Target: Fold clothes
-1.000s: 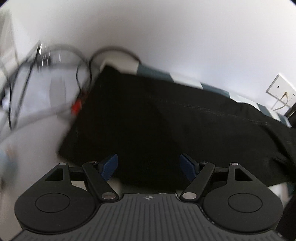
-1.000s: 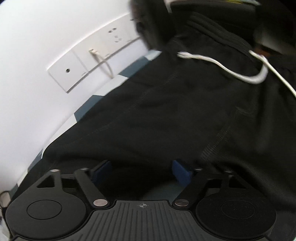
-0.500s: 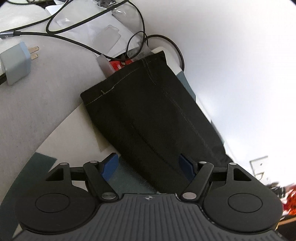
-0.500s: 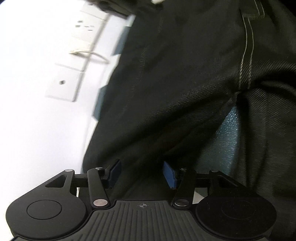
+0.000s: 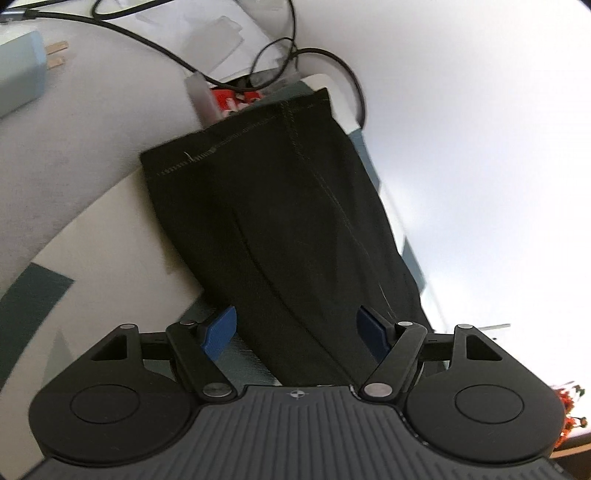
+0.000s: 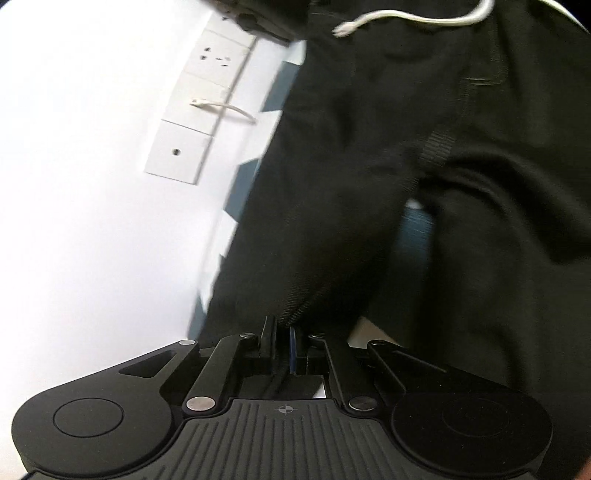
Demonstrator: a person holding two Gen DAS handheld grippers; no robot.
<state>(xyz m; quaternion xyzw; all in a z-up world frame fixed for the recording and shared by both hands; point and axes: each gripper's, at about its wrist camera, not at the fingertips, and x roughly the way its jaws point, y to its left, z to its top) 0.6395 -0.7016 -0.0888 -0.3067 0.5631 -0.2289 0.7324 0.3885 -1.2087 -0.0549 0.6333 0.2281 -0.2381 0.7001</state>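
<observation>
The trousers (image 5: 280,229) are black with pale stitching along the hem and seam; a white drawstring (image 6: 406,16) crosses their waist. The mat (image 5: 110,236) beneath is cream with dark teal blocks. The left claw (image 5: 297,328) and right claw (image 6: 282,343) are black with blue pads (image 5: 219,328). The charger (image 5: 18,81) is pale blue, the cables (image 5: 147,40) black, the wall (image 5: 480,129) and sockets (image 6: 199,107) white. Something red (image 5: 231,99) shows past the hem.

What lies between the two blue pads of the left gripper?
In the left wrist view, the black trouser leg runs between the open left gripper pads; neither pad presses it.
</observation>
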